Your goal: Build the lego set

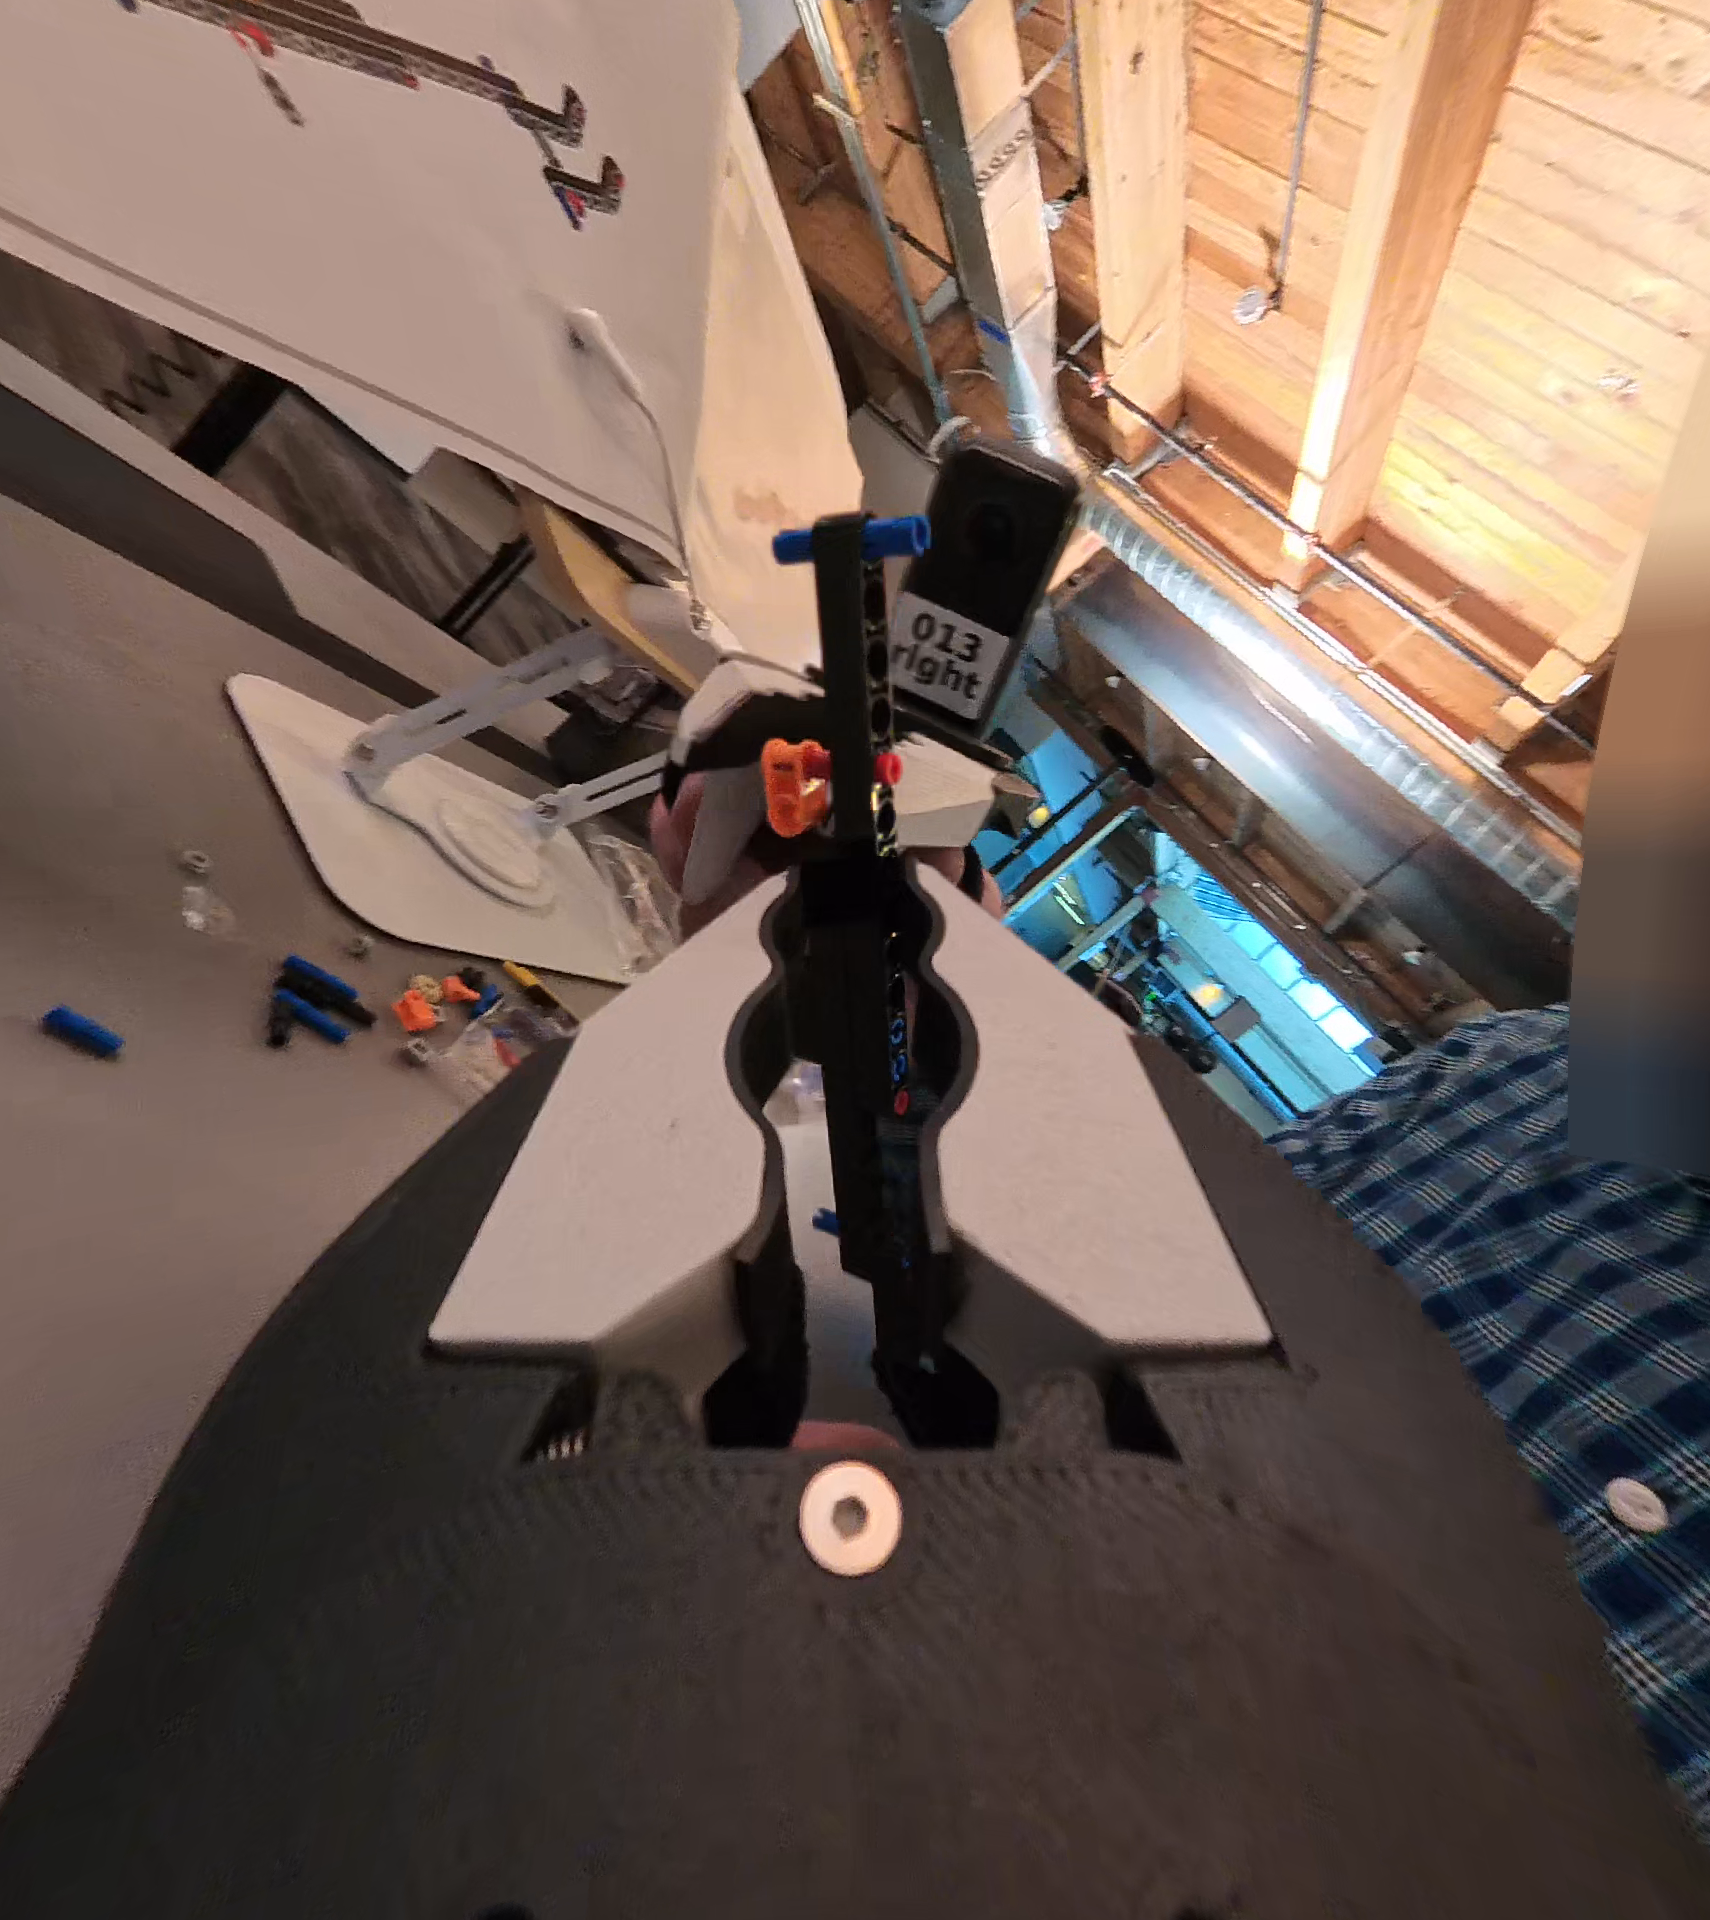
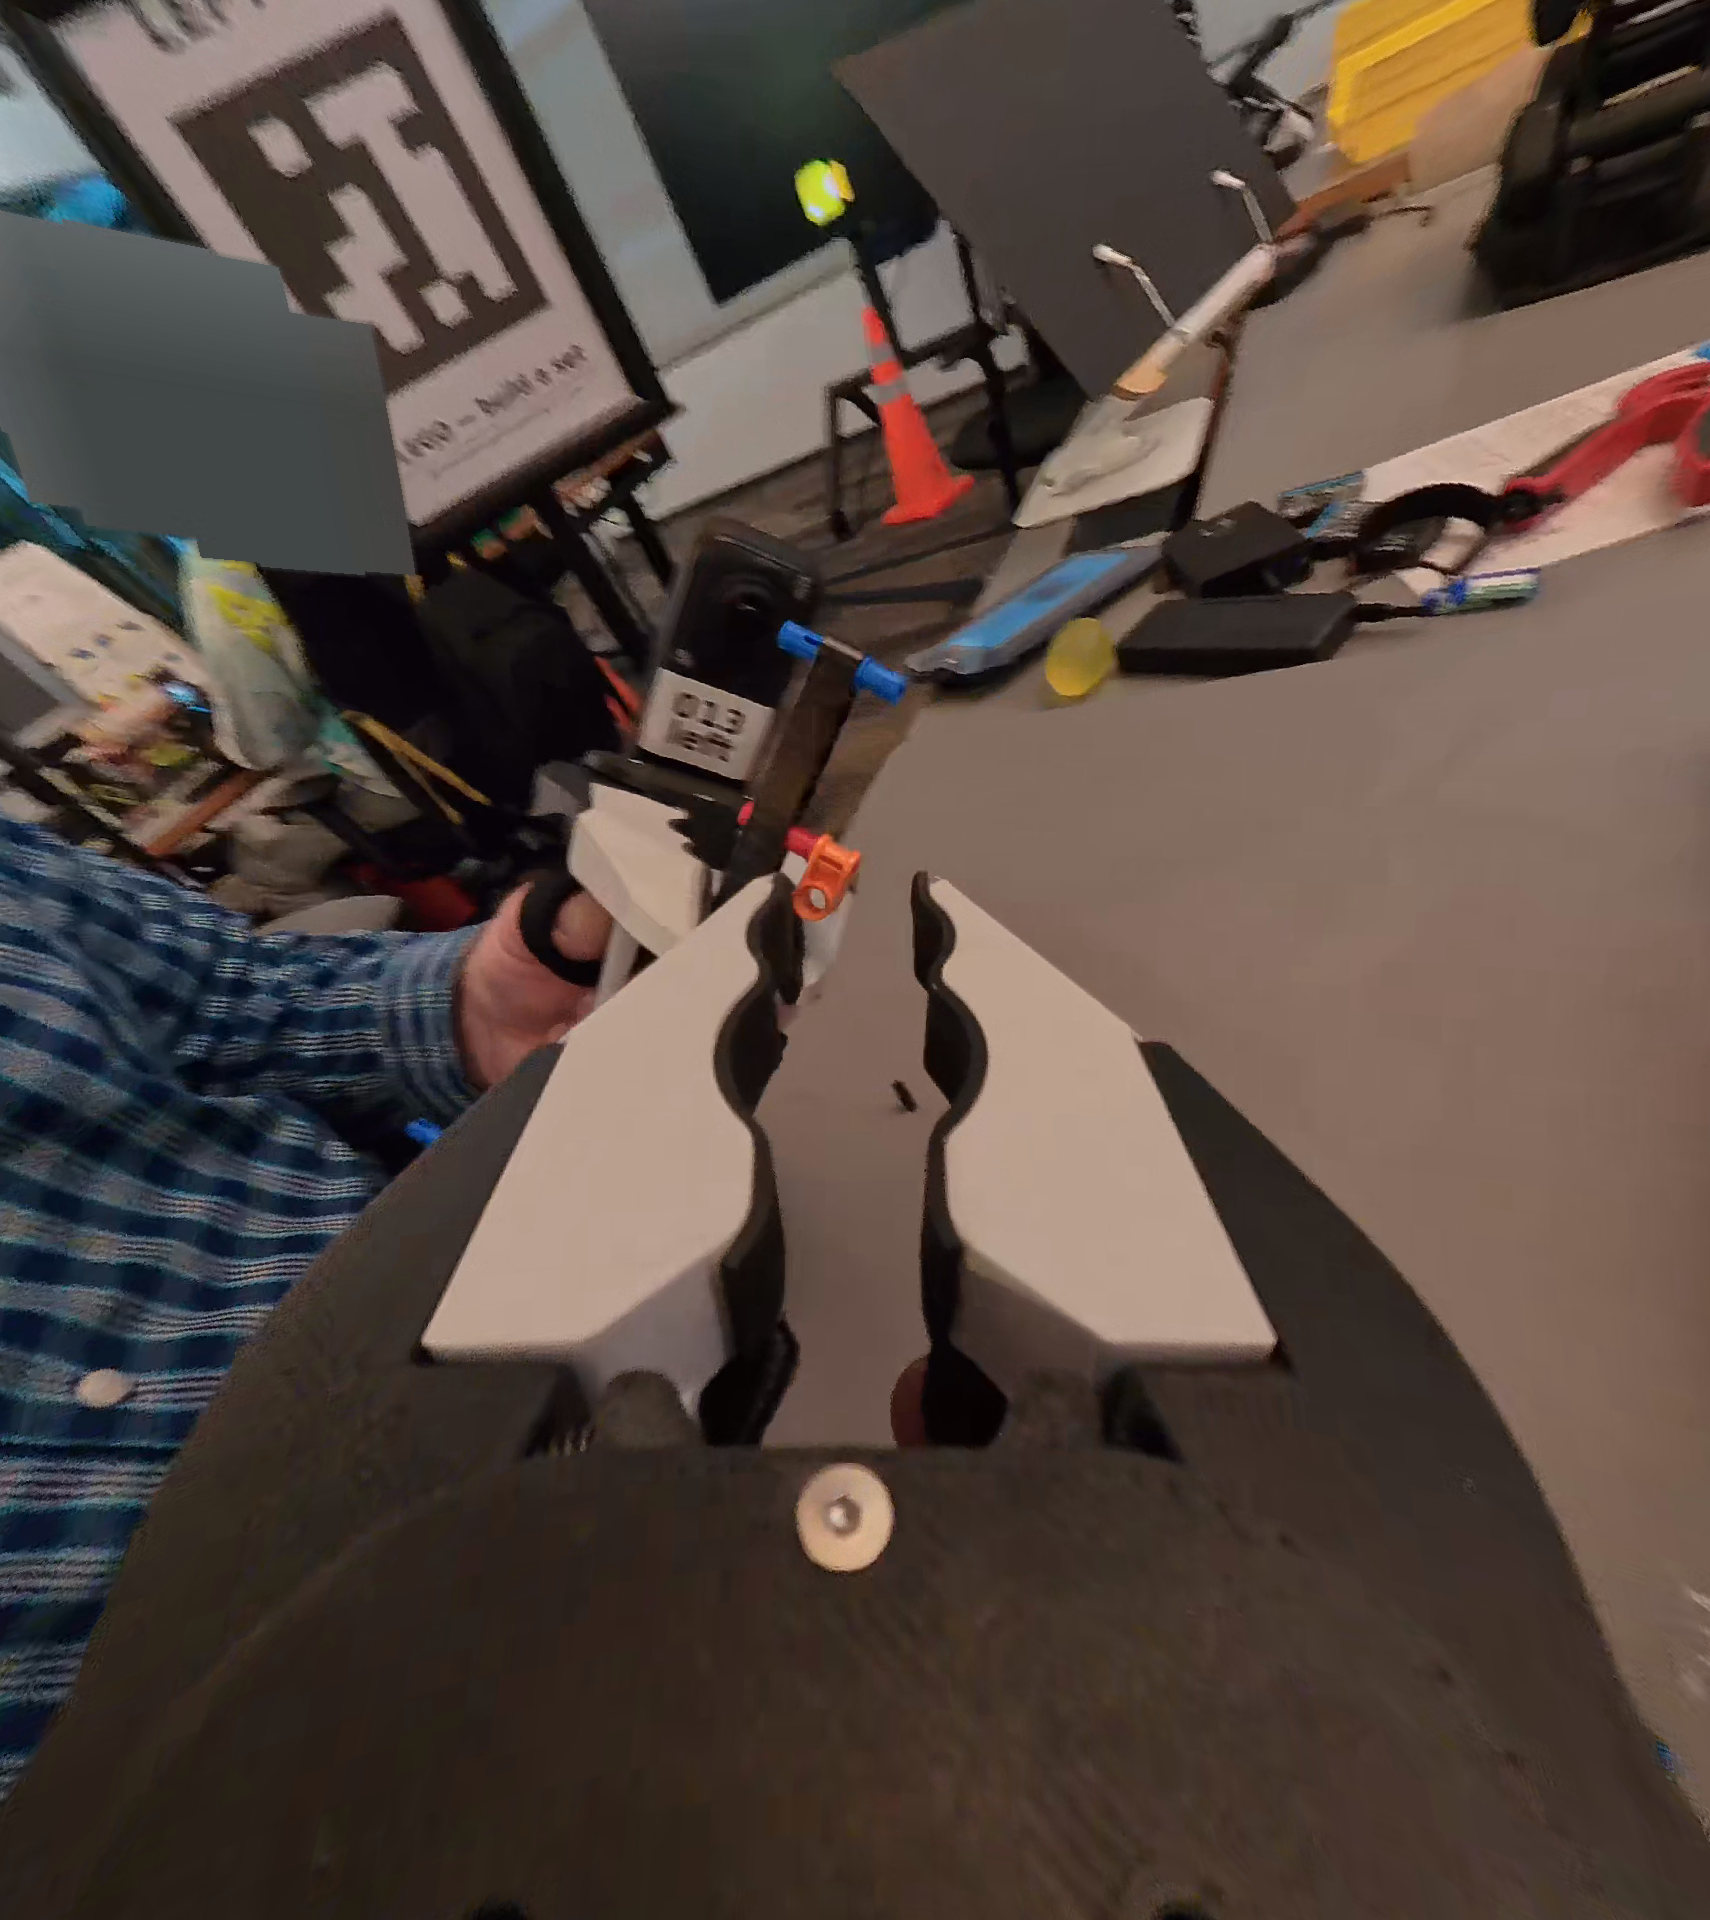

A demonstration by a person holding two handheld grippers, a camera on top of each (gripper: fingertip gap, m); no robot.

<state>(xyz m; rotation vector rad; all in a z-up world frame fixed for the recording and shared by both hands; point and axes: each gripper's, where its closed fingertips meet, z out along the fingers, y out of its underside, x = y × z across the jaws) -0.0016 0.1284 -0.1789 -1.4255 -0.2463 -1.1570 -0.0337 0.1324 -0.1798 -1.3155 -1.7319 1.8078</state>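
1. Grey bench [image 2: 1350, 935] carries everything; the matte top is mostly bare on the right-gripper side.
2. Far bench edge in the right wrist view: black power brick [image 2: 1235, 632], blue-cased device [image 2: 1043, 603], yellow translucent disc [image 2: 1079, 657], red plastic tool [image 2: 1661, 436] lying on paper.
3. Room behind: framed fiducial marker board [image 2: 352, 208] on an easel, orange traffic cone [image 2: 908, 426] on the floor, and clutter behind the person's plaid sleeve [image 2: 103, 1039].
4. Left wrist view tilts upward: exposed wooden joists [image 1: 1350, 260] and silver ducting [image 1: 1298, 665] overhead.
5. Instruction sheet [image 1: 363, 208] is propped on a white stand [image 1: 435, 810].
6. Loose lego pieces [image 1: 352, 1003], blue, black and orange, sit in a small scatter on the bench near the stand; one blue pin [image 1: 82, 1032] lies apart from them.
7. Left gripper [image 1: 851, 914]: pinching the black lego beam [image 1: 856, 727], held off the bench. Blue pin crosswise at its far end, red pin and orange connector [image 1: 794, 784] mid-length.
8. Right gripper [image 2: 846, 894]: jaws spread, nothing between them, tips just beside the orange connector [image 2: 823, 878]; contact unclear.
9. Open room: bare bench right of and beyond the right gripper; bench edge runs close behind the beam.
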